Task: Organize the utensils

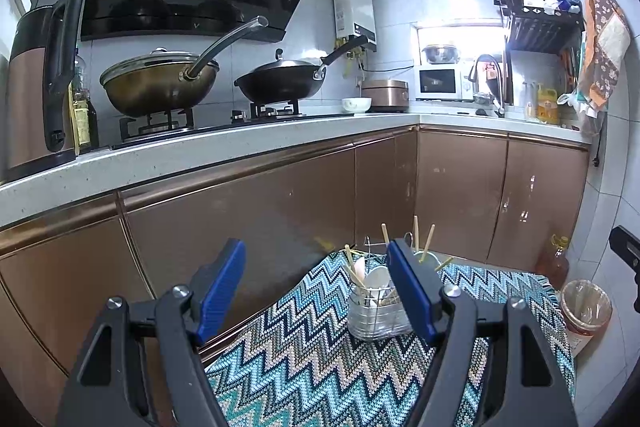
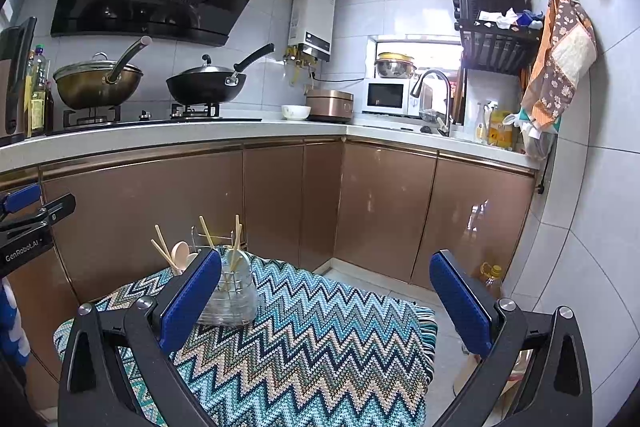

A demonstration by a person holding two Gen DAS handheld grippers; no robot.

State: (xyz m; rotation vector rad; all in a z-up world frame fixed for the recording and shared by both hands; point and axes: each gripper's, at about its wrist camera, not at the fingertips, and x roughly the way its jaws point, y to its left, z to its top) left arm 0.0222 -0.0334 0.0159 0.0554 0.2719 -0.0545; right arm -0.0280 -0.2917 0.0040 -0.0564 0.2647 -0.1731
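Note:
A wire utensil holder (image 1: 374,315) stands at the far end of a zigzag cloth (image 1: 320,367), holding wooden chopsticks (image 1: 352,267) and a pale spoon (image 1: 378,279). My left gripper (image 1: 316,259) is open and empty, raised short of the holder. In the right wrist view the holder (image 2: 230,297) stands at the cloth's (image 2: 320,339) far left, with chopsticks (image 2: 164,251) and a wooden spoon (image 2: 180,253) sticking up. My right gripper (image 2: 326,267) is open and empty, to the holder's right. The left gripper's body (image 2: 28,227) shows at that view's left edge.
Brown cabinets (image 1: 260,211) run behind the cloth under a white counter (image 1: 200,159) with two woks (image 1: 160,83), a kettle (image 1: 36,87), a white bowl (image 1: 356,104) and a microwave (image 1: 436,81). An oil bottle (image 1: 554,259) and a lined bin (image 1: 586,311) stand on the floor at right.

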